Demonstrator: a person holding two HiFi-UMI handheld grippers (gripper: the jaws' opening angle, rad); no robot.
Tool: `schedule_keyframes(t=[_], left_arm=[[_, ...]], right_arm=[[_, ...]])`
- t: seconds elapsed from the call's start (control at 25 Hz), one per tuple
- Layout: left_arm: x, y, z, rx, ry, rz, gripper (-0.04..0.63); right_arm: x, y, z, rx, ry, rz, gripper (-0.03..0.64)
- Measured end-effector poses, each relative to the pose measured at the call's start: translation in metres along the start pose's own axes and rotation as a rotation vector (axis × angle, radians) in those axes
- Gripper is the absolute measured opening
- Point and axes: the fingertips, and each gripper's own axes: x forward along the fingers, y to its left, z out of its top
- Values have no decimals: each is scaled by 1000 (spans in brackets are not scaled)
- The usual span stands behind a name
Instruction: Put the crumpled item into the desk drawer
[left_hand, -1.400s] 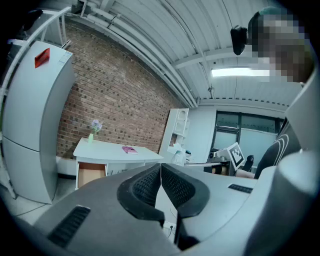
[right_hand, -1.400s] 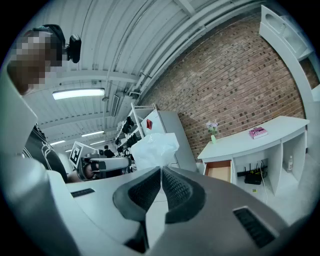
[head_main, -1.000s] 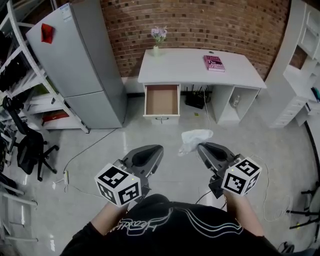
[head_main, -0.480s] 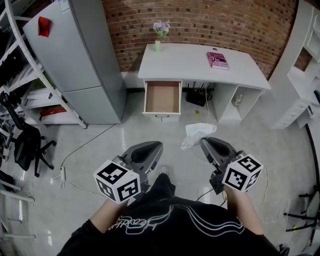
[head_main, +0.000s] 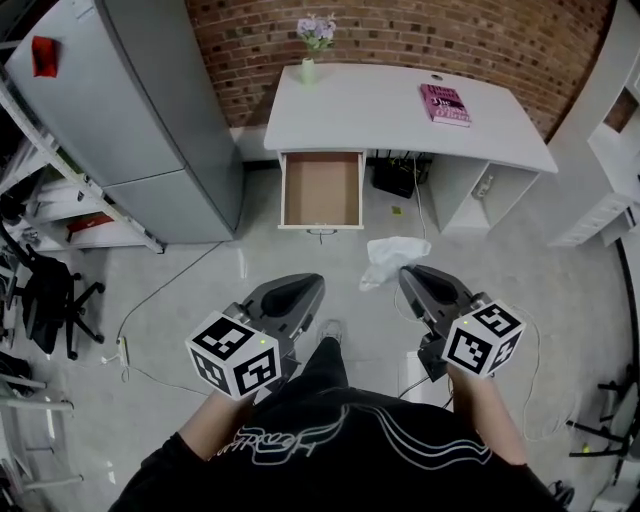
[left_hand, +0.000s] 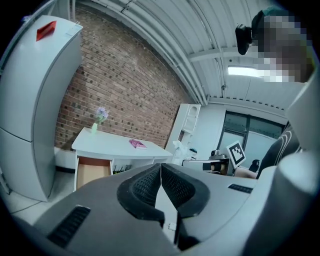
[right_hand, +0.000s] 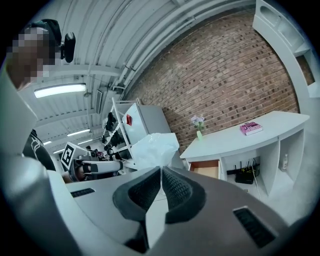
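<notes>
A crumpled white plastic item (head_main: 390, 259) hangs from the tip of my right gripper (head_main: 408, 276), whose jaws are shut on it; the right gripper view shows the crumpled item (right_hand: 154, 148) bunched just above the closed pads. My left gripper (head_main: 305, 286) is shut with nothing in it, held level beside the right one. Ahead stands a white desk (head_main: 400, 112) with its drawer (head_main: 321, 190) pulled out, brown inside and with nothing in it. The drawer (right_hand: 207, 169) also shows in the right gripper view and the drawer (left_hand: 92, 170) in the left gripper view.
A grey refrigerator (head_main: 120, 120) stands left of the desk. On the desktop sit a vase with flowers (head_main: 312, 45) and a pink book (head_main: 446, 103). A white shelf unit (head_main: 605, 150) is at right, a black office chair (head_main: 45, 295) at left. Cables trail on the floor.
I have walked closer to the desk; the desk and drawer look larger and nearer. Both grippers keep their pose, the crumpled item still in the right one.
</notes>
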Motion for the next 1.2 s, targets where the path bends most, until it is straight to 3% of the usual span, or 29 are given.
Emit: schedule_keyframes(t=[0.24,0.56,0.76,1.2], left_arm=[[76,90,16,-34,72,16,23],[158,227,12,-155,148,74,23],[186,295,1,-199,164,118,23],[224,383,-45,-286,201,153,23]], right_arm=[[87,-74,10,37,71,-20,44],[209,-165,1,112,188,-48,44],[271,-203,-7,75,256,-76,44],[369,-253,-37,-14,411,-112,44]])
